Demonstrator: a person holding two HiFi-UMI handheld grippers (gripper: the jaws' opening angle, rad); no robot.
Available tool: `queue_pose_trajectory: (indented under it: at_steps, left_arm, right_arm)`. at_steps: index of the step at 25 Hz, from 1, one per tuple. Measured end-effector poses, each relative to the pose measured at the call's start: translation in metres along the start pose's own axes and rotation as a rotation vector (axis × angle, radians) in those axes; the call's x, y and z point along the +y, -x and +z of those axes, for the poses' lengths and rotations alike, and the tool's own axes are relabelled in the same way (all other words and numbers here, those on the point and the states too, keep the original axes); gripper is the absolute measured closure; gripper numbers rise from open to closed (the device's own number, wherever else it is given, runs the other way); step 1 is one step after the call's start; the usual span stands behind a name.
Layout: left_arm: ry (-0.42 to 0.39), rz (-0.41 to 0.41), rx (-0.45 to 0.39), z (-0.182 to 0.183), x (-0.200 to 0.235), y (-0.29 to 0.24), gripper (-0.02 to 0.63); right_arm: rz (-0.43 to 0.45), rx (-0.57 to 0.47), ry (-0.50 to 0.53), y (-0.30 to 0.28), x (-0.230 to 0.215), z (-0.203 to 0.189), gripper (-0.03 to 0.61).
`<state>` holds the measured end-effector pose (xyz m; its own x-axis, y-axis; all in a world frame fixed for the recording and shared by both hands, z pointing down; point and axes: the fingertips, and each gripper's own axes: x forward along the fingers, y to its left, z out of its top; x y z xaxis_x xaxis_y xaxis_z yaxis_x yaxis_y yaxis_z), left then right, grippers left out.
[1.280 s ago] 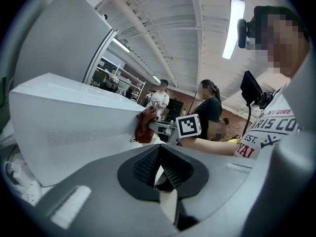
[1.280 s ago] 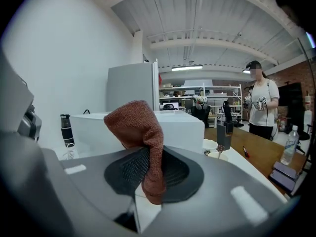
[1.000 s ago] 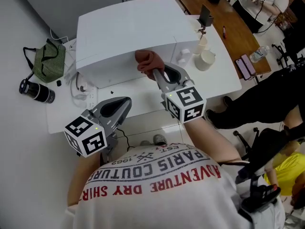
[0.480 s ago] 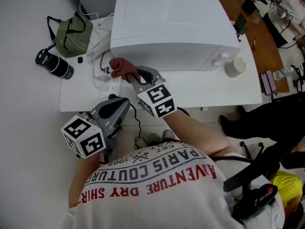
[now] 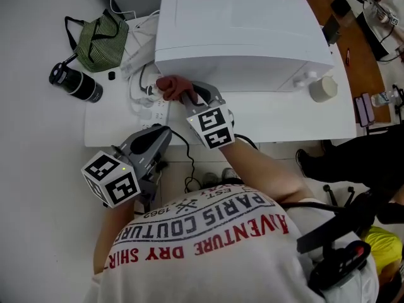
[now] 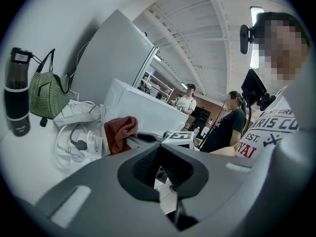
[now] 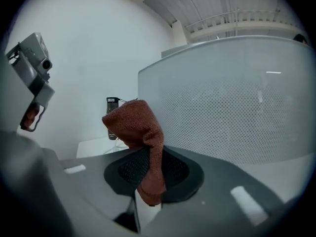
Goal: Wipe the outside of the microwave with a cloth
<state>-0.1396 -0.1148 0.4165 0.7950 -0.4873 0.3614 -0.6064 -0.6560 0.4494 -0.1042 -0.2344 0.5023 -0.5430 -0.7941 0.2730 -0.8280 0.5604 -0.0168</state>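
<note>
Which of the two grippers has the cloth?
The right gripper: its jaws are shut on the reddish-brown cloth beside the microwave. The left gripper holds nothing, its jaws together.

1. A green striped bag [image 5: 98,43] is seen at the far left corner of the white table [image 5: 284,122].
2. A dark bottle [image 5: 76,84] is placed just beside the bag.
3. White cables [image 5: 136,84] are piled near the bag, with a power strip [image 5: 151,109] among them.
4. A pale cup [image 5: 323,88] is set upright toward the table's right end.
5. A wooden desk [image 5: 356,43] is seen beyond, to the right.
6. Two people [image 6: 187,98] are made out in the background of the left gripper view.
</note>
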Motion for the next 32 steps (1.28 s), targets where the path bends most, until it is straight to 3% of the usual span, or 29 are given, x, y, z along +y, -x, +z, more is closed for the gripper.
queue_pose_trajectory:
  at_steps: [6,13,23,29,32]
  left_arm:
    - [-0.013,-0.077,0.05,-0.005,-0.013,-0.038,0.607]
    - [-0.049,-0.207,0.111,-0.007,-0.058,-0.094,0.607]
    - [-0.086,-0.295,0.16,-0.01,-0.107,-0.14,0.607]
    - [-0.087,-0.293,0.16,-0.008,-0.113,-0.142,0.607]
    - [-0.075,-0.278,0.14,-0.009,-0.107,-0.134,0.607]
  right_arm:
    - [-0.071,0.004,-0.006,0.034,-0.044,-0.012,0.518]
    - [-0.248,0.012,-0.075,0.104,-0.132,-0.031,0.509]
    - [-0.483,-0.004,-0.161,0.199,-0.239,-0.048,0.511]
    - [-0.49,-0.003,-0.164,0.209,-0.245,-0.049,0.52]
    - [-0.441,-0.022,-0.163,0.207,-0.228,-0.039,0.522]
